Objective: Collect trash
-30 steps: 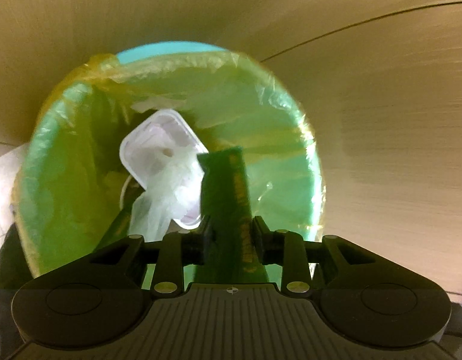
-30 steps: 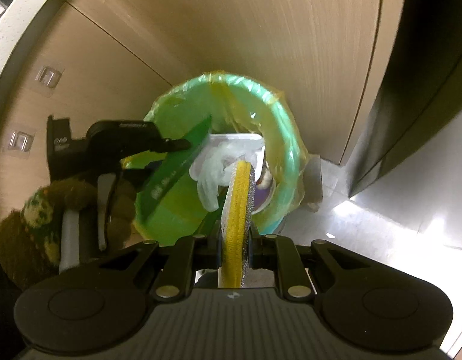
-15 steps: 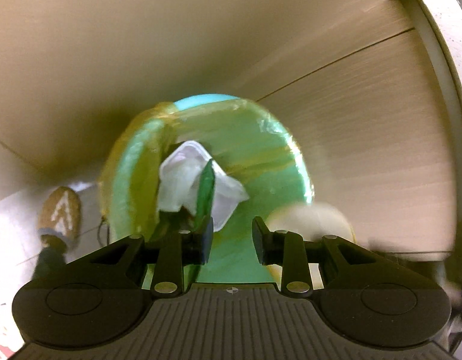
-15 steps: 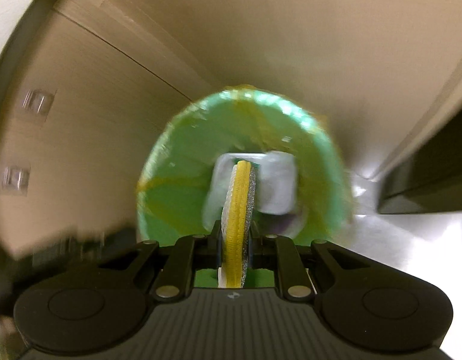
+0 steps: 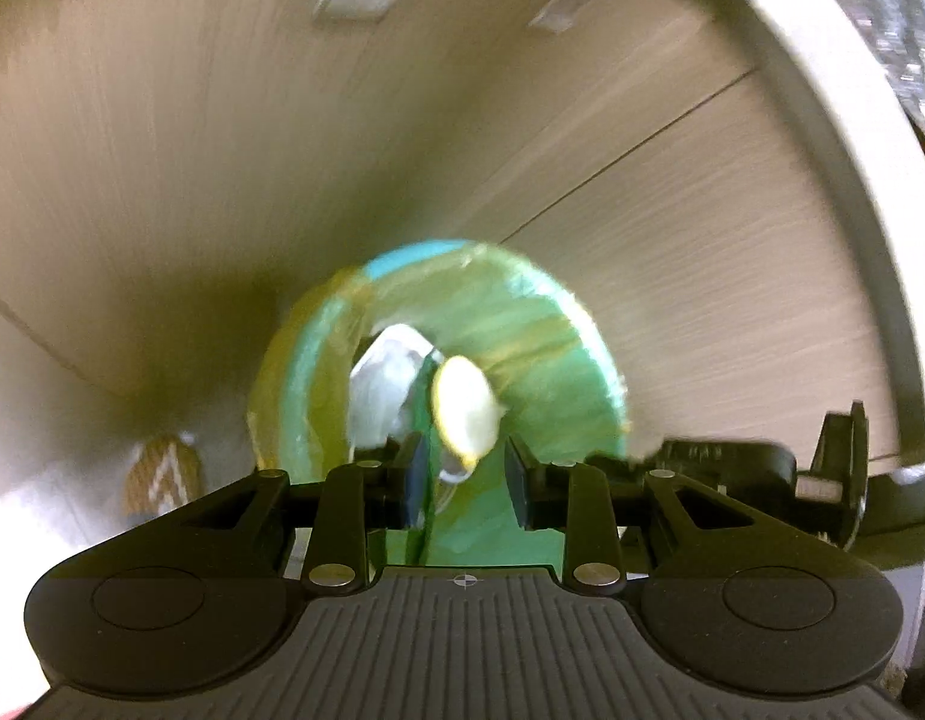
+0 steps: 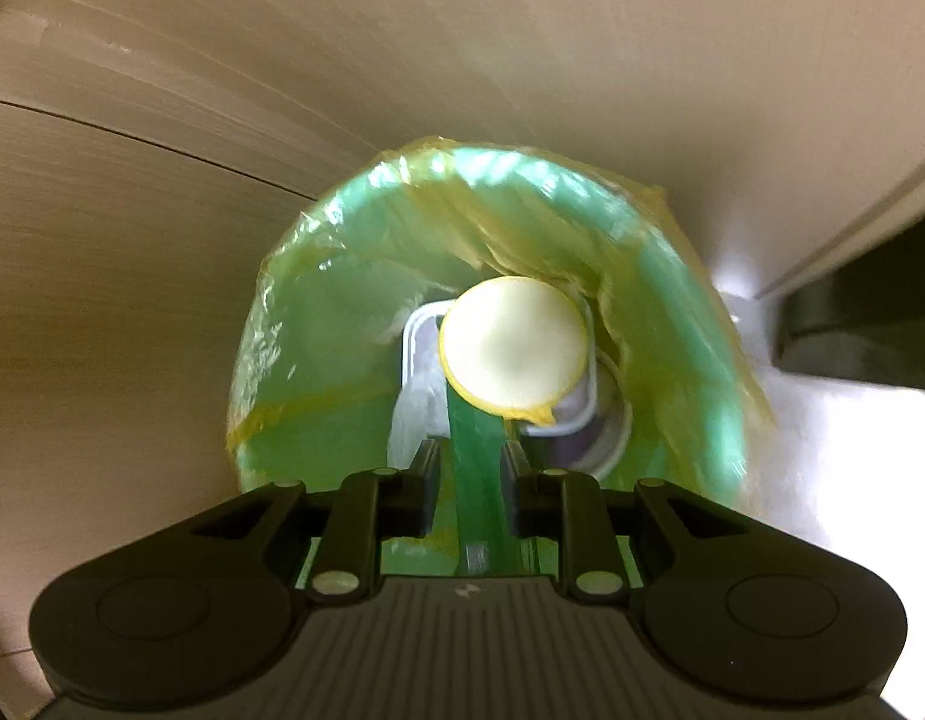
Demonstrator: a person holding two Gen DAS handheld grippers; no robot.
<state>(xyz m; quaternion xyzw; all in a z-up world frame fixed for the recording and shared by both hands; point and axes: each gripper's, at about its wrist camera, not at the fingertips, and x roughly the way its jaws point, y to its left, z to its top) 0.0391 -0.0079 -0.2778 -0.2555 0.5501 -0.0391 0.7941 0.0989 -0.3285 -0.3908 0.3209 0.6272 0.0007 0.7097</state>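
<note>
A round bin lined with a yellow-green bag point(image 5: 540, 348) point(image 6: 342, 330) stands on the floor against wooden cabinets. Inside lie a white plastic tray point(image 5: 378, 384) point(image 6: 417, 342), a green wrapper point(image 5: 423, 480) point(image 6: 474, 450) and a round yellow sponge point(image 5: 465, 411) point(image 6: 513, 342), which rests flat on top of the tray. My left gripper point(image 5: 462, 474) is open and empty, held above the bin. My right gripper point(image 6: 468, 474) is open and empty over the bin mouth; it also shows at the right in the left wrist view point(image 5: 762, 462).
Wooden cabinet doors point(image 5: 702, 210) point(image 6: 132, 240) stand behind the bin. A slippered foot point(image 5: 159, 474) is on the floor at left. A dark appliance point(image 6: 870, 324) stands at right. A white countertop edge point(image 5: 852, 150) curves above.
My left gripper let go of the green wrapper and pulled up and back. My right gripper opened and dropped the sponge, which now lies in the bin.
</note>
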